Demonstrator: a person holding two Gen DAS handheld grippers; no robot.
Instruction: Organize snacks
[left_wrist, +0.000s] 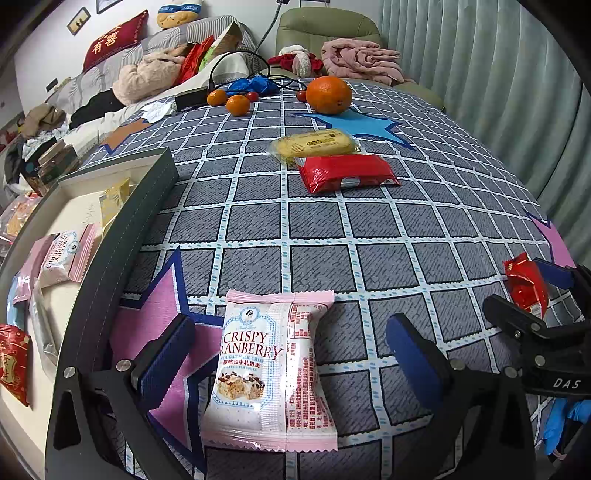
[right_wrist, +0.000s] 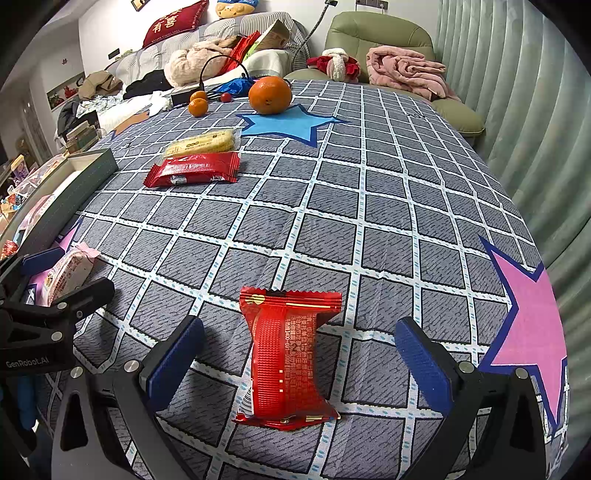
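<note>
On checked tablecloth (left_wrist: 369, 221), both grippers wide open over snack pkts.
Dark-walled box (left_wrist: 122, 221) at L edge holds pkts. L gripper (left_wrist: 291, 354) straddles pink Crispy Cranberry nougat pkt (left_wrist: 269, 373), pads not touching; R gripper (right_wrist: 299, 354) likewise round red snack pkt (right_wrist: 286, 358). Further back: long red pkt (left_wrist: 345, 172) touching yellow cake pkt (left_wrist: 314, 144), w/ orange (left_wrist: 328, 94) beyond.

Pink-white cranberry packet (left_wrist: 271, 369), red packet (right_wrist: 286, 358), grey-checked starred tablecloth (right_wrist: 369, 221)
</note>
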